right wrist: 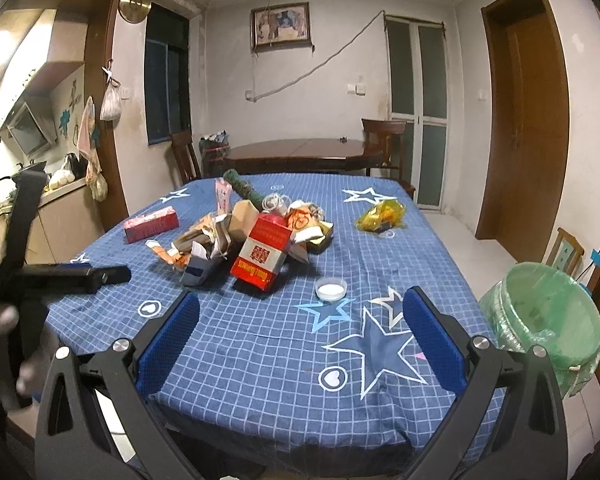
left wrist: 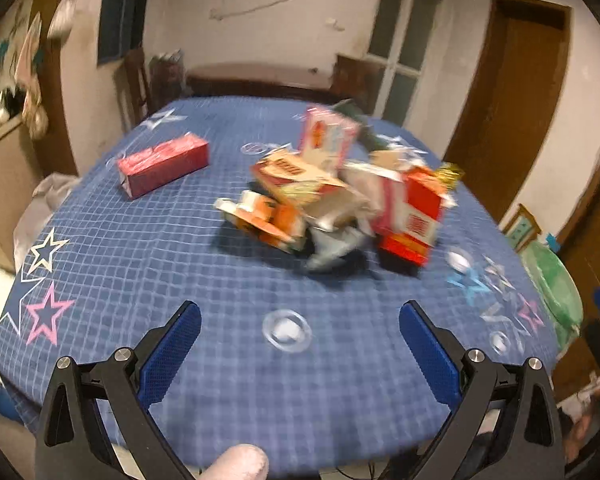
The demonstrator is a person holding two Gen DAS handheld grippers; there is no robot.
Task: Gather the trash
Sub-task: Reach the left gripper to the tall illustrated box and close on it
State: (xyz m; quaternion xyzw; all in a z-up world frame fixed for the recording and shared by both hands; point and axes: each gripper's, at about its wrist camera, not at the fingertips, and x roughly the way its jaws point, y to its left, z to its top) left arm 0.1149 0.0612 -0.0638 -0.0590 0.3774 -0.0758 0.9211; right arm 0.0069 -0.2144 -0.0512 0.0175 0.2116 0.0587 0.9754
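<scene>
A heap of crushed cartons and wrappers (right wrist: 252, 236) lies mid-table on the blue checked cloth (right wrist: 260, 344); the left wrist view shows the same heap (left wrist: 332, 196), blurred. A red and white carton (right wrist: 262, 258) leans at its front. Apart from the heap lie a long red box (right wrist: 151, 224), a yellow wrapper (right wrist: 382, 214) and a small white lid (right wrist: 331, 290). My left gripper (left wrist: 300, 344) hangs open above the near edge, nothing between its fingers. My right gripper (right wrist: 300, 332) is open too, over the near side; the left tool (right wrist: 60, 276) shows at its left.
A bin lined with a green bag (right wrist: 548, 320) stands on the floor by the table's right side, also seen in the left wrist view as a green bin (left wrist: 556, 284). A dark wooden table (right wrist: 300, 154) with chairs sits behind. Kitchen counters (right wrist: 60, 208) run along the left wall.
</scene>
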